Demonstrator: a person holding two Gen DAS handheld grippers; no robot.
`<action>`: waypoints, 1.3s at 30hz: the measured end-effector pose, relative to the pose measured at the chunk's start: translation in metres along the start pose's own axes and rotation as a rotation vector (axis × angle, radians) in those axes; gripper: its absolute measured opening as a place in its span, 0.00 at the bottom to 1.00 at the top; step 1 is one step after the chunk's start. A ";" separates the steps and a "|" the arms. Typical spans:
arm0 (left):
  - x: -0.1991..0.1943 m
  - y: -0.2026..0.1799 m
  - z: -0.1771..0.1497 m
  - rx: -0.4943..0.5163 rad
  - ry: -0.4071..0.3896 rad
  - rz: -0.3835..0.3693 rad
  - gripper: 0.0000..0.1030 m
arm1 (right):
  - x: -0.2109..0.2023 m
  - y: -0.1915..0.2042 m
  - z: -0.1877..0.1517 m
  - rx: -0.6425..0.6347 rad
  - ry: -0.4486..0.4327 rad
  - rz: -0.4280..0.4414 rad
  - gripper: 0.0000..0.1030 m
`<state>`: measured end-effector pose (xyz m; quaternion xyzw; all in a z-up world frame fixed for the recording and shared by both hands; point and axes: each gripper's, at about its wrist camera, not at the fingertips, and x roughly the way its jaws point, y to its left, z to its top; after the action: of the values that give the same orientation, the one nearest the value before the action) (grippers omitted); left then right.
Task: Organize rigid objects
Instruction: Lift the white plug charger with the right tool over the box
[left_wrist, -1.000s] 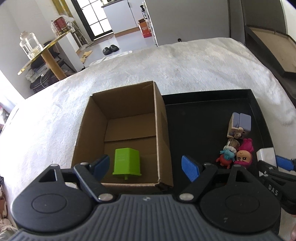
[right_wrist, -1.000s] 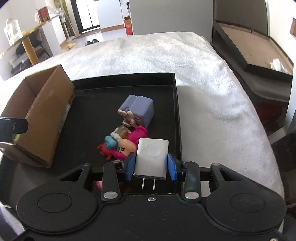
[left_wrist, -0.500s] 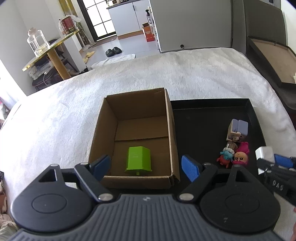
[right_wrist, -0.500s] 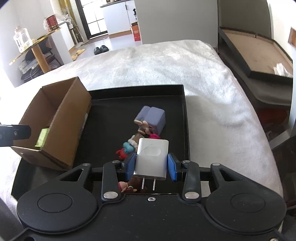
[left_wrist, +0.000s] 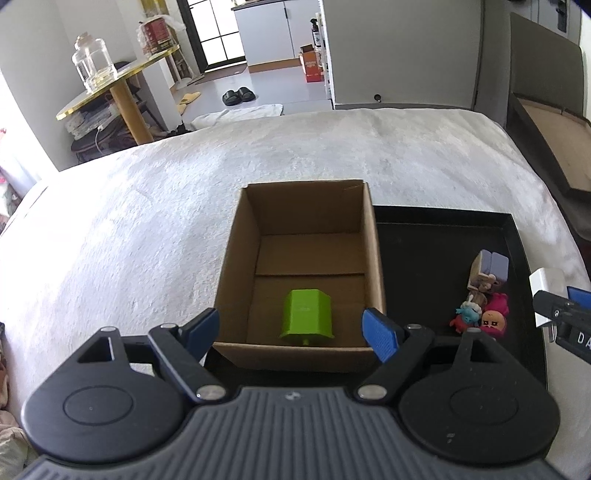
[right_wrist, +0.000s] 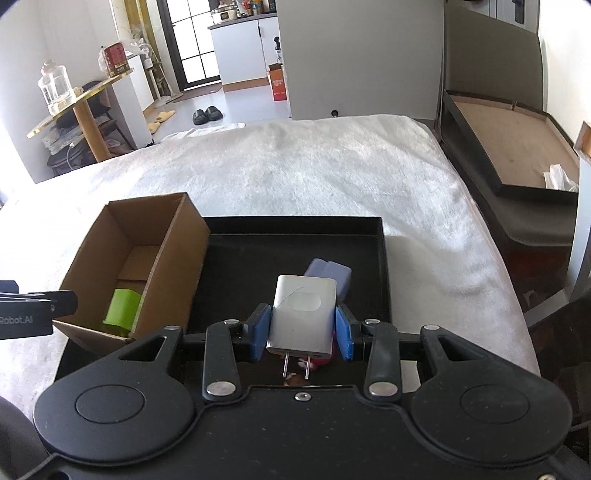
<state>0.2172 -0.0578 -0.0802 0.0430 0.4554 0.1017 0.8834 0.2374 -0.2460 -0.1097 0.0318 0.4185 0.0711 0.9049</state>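
Note:
My right gripper (right_wrist: 302, 333) is shut on a white wall charger (right_wrist: 303, 317), prongs toward the camera, held above the black tray (right_wrist: 291, 225). The charger also shows at the right edge of the left wrist view (left_wrist: 546, 282). My left gripper (left_wrist: 293, 330) is open and empty above the near edge of the open cardboard box (left_wrist: 306, 206). A green block (left_wrist: 306, 313) lies in the box; it also shows in the right wrist view (right_wrist: 123, 309). On the tray lie a lilac block (left_wrist: 493, 267) and small toy figures (left_wrist: 480, 314).
Box (right_wrist: 170, 236) and tray rest on a white fluffy cover (left_wrist: 129, 229). A dark framed board (right_wrist: 517, 147) lies off the right side. A gold-topped side table (left_wrist: 114, 92) with a glass jar stands at the far left.
Both grippers have risen and pulled back, so box and tray look smaller. The right gripper lifted the white charger off the tray. The left gripper stays open.

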 end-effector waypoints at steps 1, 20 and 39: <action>0.001 0.003 0.000 -0.005 0.002 0.002 0.81 | -0.001 0.003 0.001 -0.001 0.000 0.000 0.36; 0.034 0.066 0.005 -0.168 0.010 -0.067 0.81 | 0.007 0.082 0.033 -0.106 -0.010 -0.005 0.36; 0.087 0.111 0.004 -0.372 0.005 -0.165 0.39 | 0.046 0.155 0.053 -0.241 0.001 0.034 0.36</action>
<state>0.2539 0.0694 -0.1289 -0.1586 0.4331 0.1114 0.8803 0.2908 -0.0852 -0.0918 -0.0700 0.4070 0.1360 0.9005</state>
